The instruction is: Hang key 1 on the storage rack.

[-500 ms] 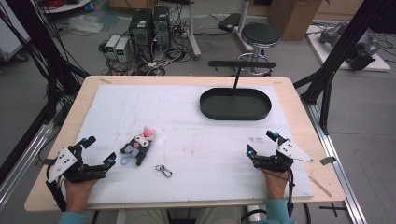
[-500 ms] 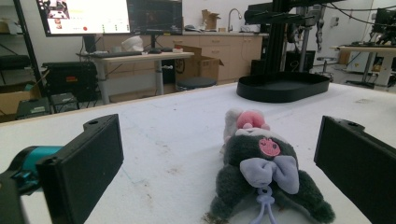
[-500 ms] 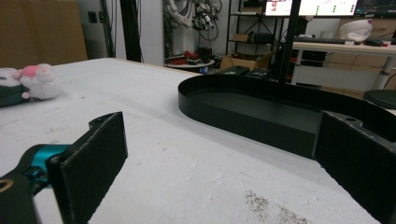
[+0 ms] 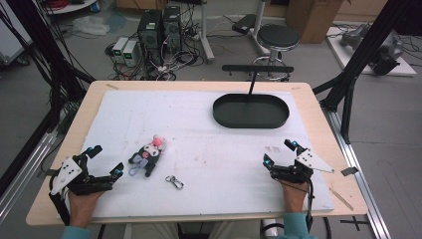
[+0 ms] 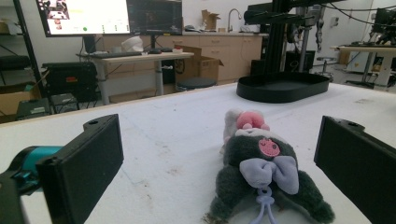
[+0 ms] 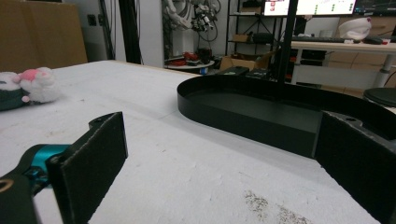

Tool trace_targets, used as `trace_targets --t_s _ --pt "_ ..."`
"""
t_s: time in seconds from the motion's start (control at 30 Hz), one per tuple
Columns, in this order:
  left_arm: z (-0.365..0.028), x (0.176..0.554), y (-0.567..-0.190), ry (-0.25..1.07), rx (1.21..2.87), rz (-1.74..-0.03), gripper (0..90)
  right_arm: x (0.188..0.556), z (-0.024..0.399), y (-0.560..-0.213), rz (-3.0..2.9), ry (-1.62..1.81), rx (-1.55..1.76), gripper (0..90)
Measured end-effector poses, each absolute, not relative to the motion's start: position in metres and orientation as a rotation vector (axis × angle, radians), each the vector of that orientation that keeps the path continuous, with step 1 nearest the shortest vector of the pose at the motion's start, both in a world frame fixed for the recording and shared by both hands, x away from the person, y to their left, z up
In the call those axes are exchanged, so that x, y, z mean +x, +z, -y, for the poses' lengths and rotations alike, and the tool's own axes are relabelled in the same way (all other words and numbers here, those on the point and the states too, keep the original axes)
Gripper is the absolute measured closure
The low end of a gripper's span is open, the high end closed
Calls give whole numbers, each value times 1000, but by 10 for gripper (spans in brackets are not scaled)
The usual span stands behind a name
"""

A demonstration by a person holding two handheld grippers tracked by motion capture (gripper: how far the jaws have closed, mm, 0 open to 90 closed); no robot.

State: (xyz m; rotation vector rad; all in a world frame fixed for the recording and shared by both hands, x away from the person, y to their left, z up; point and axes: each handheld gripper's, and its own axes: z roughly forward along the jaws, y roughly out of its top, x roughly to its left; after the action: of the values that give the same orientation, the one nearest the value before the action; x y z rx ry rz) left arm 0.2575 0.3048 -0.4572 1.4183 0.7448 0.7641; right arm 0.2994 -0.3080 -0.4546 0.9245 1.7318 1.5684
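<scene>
Left claw (image 4: 105, 160) rested on the near left of the counter (image 4: 199, 87), jaws spread wide, gripping nothing; the fuzzy dark plush toy (image 4: 147, 156) lay just ahead of it, apart from both flat black pads. Toy soft, pink-topped, with a lilac bow. A small metal clasp (image 4: 174, 181) lay loose nearby on the white, faintly stained sheet. Right claw (image 4: 277, 153) likewise gaped empty at the near right, facing the smooth oval black tray (image 4: 251, 121). The left claw's camera alone showed the bow's looped cord.
</scene>
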Motion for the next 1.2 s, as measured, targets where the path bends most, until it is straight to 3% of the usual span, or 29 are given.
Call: trace_targets --t_s 0.57,1.2 --pt "-299 274 -416 684 1516 -758 17 299 307 -455 -1733 1561 914 25" --pt "-266 313 -374 565 1840 -724 17 299 308 -455 -1729 1568 926 25"
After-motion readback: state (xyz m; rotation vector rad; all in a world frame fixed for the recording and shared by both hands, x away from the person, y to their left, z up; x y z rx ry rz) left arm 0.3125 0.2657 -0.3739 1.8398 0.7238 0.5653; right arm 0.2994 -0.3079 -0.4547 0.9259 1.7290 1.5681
